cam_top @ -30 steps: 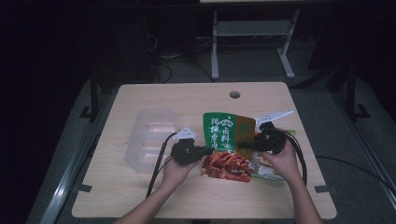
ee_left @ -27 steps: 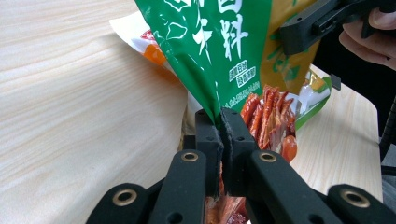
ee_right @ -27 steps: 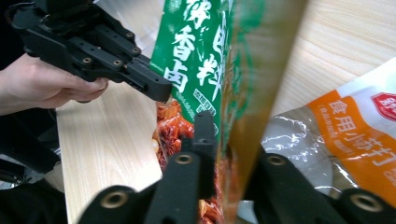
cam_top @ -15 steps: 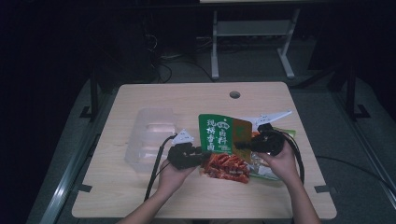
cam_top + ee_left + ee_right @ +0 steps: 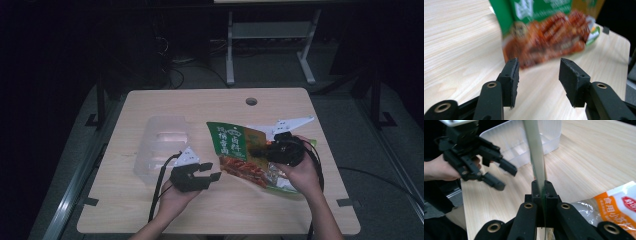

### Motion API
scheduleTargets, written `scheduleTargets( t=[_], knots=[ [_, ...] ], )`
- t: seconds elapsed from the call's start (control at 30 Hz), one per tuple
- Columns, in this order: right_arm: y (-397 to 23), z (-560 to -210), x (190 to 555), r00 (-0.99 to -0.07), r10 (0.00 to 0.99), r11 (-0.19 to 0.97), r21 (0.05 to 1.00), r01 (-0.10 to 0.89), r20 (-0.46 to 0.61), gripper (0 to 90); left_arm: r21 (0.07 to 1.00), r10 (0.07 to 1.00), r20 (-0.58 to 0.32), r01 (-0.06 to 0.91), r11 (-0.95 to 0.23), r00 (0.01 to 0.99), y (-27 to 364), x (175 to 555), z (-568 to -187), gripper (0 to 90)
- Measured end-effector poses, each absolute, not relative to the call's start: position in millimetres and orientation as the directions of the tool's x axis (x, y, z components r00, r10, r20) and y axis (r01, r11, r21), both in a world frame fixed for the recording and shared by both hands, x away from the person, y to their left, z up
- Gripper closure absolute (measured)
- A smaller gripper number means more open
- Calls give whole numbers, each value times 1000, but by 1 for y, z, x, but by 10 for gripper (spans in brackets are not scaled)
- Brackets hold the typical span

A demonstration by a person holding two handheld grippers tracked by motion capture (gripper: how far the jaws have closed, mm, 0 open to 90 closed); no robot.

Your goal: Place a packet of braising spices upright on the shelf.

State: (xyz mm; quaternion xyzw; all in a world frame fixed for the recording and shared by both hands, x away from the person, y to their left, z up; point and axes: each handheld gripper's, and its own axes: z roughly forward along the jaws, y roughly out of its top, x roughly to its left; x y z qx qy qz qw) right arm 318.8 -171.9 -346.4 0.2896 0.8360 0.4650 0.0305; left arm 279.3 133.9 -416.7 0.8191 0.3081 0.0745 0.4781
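Note:
A green snack packet (image 5: 231, 145) with a red food picture hangs tilted above the wooden table (image 5: 200, 107). My right gripper (image 5: 261, 150) is shut on its right edge. In the right gripper view the packet (image 5: 535, 150) stands edge-on, pinched between the black jaws of the right gripper (image 5: 541, 185). My left gripper (image 5: 212, 171) lies just left of the packet, and its jaws have just been opening with nothing between them. Seen from the left gripper (image 5: 539, 62), the packet (image 5: 549, 32) is blurred and lies beyond the fingertips. The left gripper (image 5: 506, 178) also appears, open, in the right gripper view.
A clear plastic container (image 5: 162, 142) sits on the left half of the table, behind the left hand, also visible as the container (image 5: 524, 142). A white and orange packet (image 5: 614, 207) lies flat under the right hand. A round cable hole (image 5: 251, 101) is at the far edge.
The left gripper let go of the packet's lower left corner, opened and drew back leftward. The right gripper closed on the packet and lifted it off the table.

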Motion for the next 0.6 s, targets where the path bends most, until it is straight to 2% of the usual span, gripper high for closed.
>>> scheduleTargets(
  t=[0.37,0.6],
  knots=[
    [-158,-320,324,-838,517,402,814,419,176,899,846,522,-149,382,-372,840,147,260,-419,414],
    [-147,-298,334,-834,528,415,810,415,157,899,861,485,-148,354,-366,862,151,259,-418,326]
  ],
)
